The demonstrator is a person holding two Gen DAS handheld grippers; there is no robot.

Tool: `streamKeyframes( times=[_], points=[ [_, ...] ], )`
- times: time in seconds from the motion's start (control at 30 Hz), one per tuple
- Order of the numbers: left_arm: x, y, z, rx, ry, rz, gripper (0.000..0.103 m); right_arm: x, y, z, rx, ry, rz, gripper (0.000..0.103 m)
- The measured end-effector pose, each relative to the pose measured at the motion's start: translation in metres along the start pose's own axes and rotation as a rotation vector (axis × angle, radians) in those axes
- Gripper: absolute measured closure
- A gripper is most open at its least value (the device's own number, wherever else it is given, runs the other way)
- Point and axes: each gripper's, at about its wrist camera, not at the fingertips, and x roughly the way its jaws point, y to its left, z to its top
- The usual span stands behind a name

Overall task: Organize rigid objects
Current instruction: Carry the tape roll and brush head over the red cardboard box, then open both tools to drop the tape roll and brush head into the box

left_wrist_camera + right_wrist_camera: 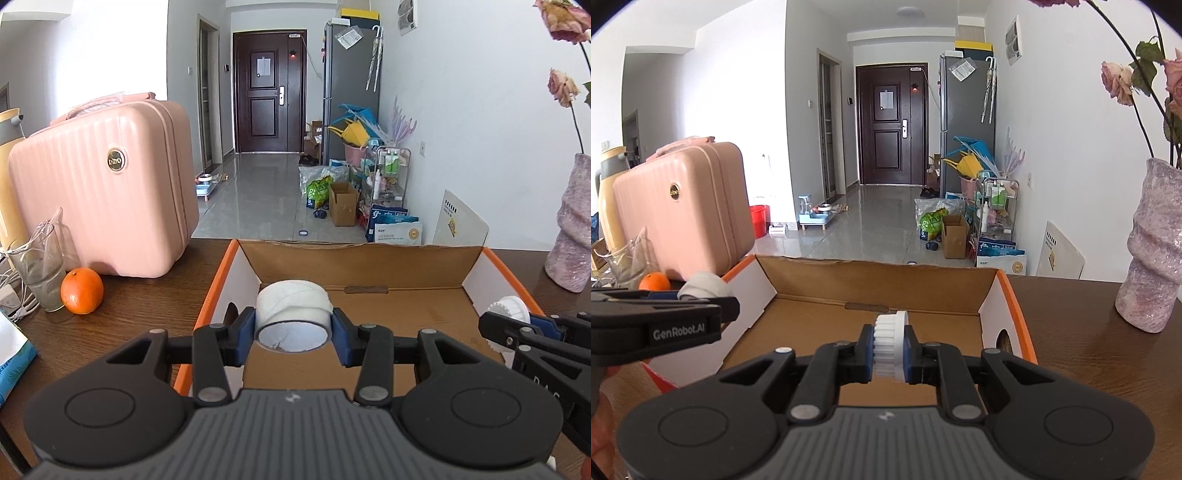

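Note:
An open cardboard box with orange edges (369,258) (871,273) sits on the dark wooden table. My left gripper (293,328) is shut on a white tape roll (291,310) and holds it over the box's left part. It shows from the side in the right wrist view (701,286). My right gripper (888,347) is shut on a white ribbed cap (890,343) and holds it over the box's middle. That cap also shows in the left wrist view (508,310) at the box's right side.
A pink suitcase (107,188) stands on the table left of the box, with an orange (82,291) and a glass (38,273) in front of it. A pink vase (1152,243) with flowers stands to the right. Beyond the table is the hallway floor.

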Motion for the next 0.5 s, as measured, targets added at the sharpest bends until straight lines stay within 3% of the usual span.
streamKeyframes(
  times=[0.5],
  points=[
    [0.021, 0.002, -0.006, 0.012, 0.035, 0.018, 0.059, 0.015, -0.001, -0.005, 0.017, 0.03, -0.016, 0.088]
  ],
)
